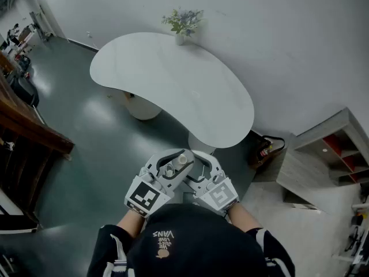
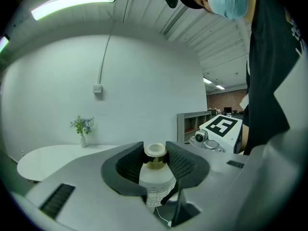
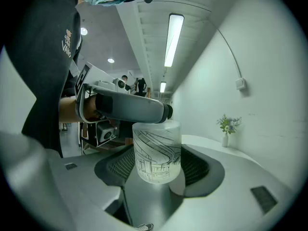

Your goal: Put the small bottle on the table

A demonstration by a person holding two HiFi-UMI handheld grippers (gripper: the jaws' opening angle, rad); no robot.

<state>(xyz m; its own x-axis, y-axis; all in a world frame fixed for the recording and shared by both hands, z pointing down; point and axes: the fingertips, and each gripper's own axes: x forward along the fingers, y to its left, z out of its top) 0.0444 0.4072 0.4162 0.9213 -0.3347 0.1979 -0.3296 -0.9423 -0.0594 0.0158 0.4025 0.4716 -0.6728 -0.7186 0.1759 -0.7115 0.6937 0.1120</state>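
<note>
Small frosted bottle with a gold collar and pale cap (image 2: pixel 156 174) is off the table, up in the air, clamped in the left gripper (image 2: pixel 155 152), cap pointing out past the jaw tips. The white kidney-shaped table (image 1: pixel 173 85) lies ahead and well apart from both grippers, bare except for a small vase of flowers (image 1: pixel 181 25) at its far edge.

To land this cleanly, the left gripper should probably travel out over the open near part of the tabletop, turn so the bottle's base faces down, and part its jaws only once the base sits flat.

Left jaws stand narrow, ribbed pads pressing the bottle's shoulders. The right gripper (image 3: pixel 159 163) stands just beside the left with its jaws wide, hugging a frosted glass tumbler with line drawings (image 3: pixel 155 148).
</note>
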